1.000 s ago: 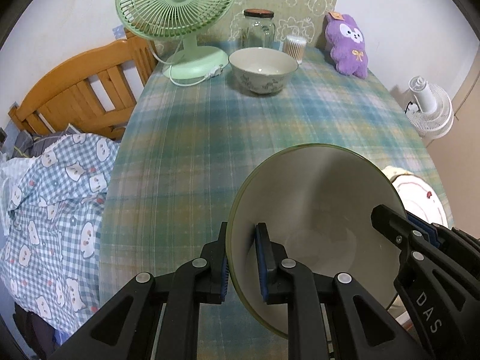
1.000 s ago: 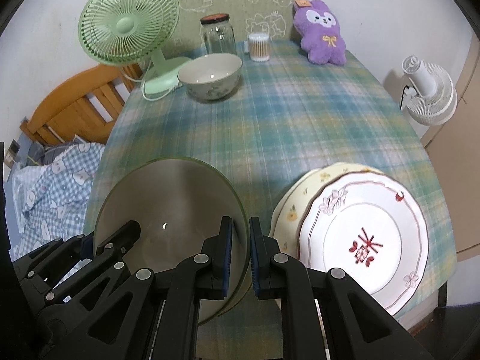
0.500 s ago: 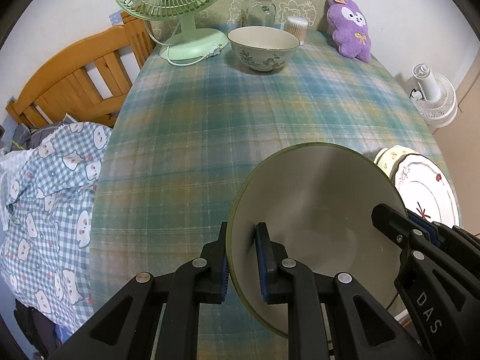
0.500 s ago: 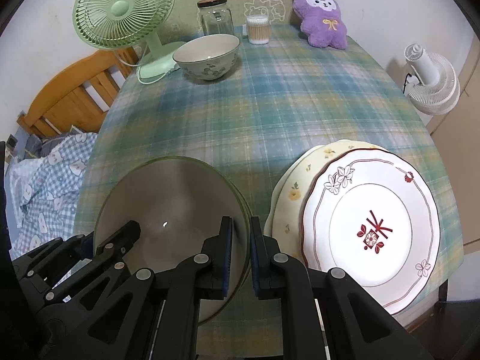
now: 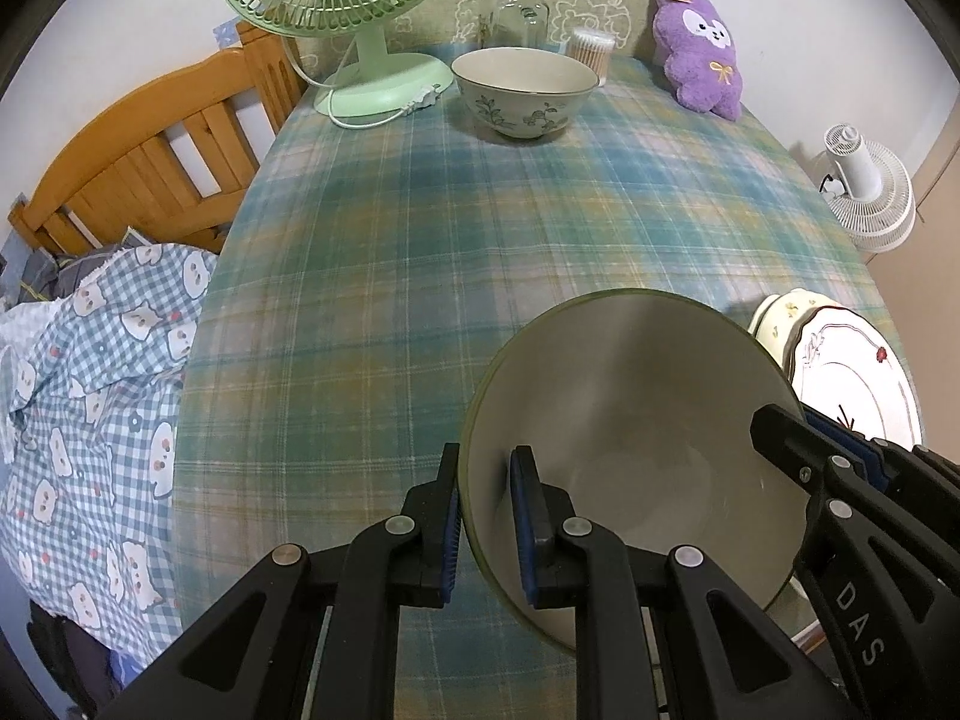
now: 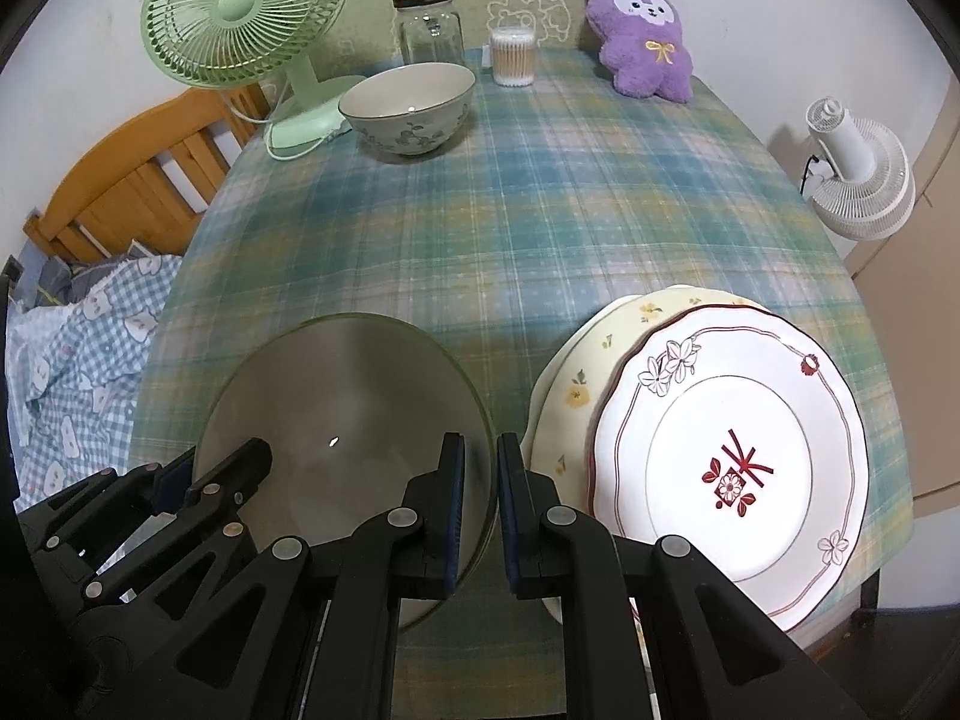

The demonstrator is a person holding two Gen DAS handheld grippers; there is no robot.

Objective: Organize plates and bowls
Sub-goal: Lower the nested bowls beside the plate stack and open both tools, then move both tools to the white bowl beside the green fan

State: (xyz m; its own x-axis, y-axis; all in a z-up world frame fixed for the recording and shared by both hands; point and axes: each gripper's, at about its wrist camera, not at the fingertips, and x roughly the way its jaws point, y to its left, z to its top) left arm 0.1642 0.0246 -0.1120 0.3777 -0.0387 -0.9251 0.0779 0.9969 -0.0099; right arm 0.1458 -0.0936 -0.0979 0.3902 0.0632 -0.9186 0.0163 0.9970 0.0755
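Both grippers hold one large grey-green bowl (image 5: 636,408) above the near end of the table; it also shows in the right wrist view (image 6: 342,408). My left gripper (image 5: 485,516) is shut on its left rim. My right gripper (image 6: 480,498) is shut on its right rim. A second bowl with a leaf pattern (image 5: 523,93) stands at the far end, also in the right wrist view (image 6: 408,108). A white plate with a red flower (image 6: 732,468) lies on a cream plate (image 6: 594,366) at the near right; both show in the left wrist view (image 5: 852,372).
A green desk fan (image 6: 240,12), a glass jar (image 6: 429,27), a tub of cotton swabs (image 6: 512,57) and a purple plush toy (image 6: 645,36) stand along the far edge of the plaid tablecloth (image 6: 540,210). A wooden bed frame (image 5: 150,162) and checked bedding (image 5: 90,396) lie left. A white floor fan (image 6: 858,180) stands right.
Both grippers and the held bowl have moved forward, toward the far bowl, which now looks larger. Grip on the bowl is unchanged.
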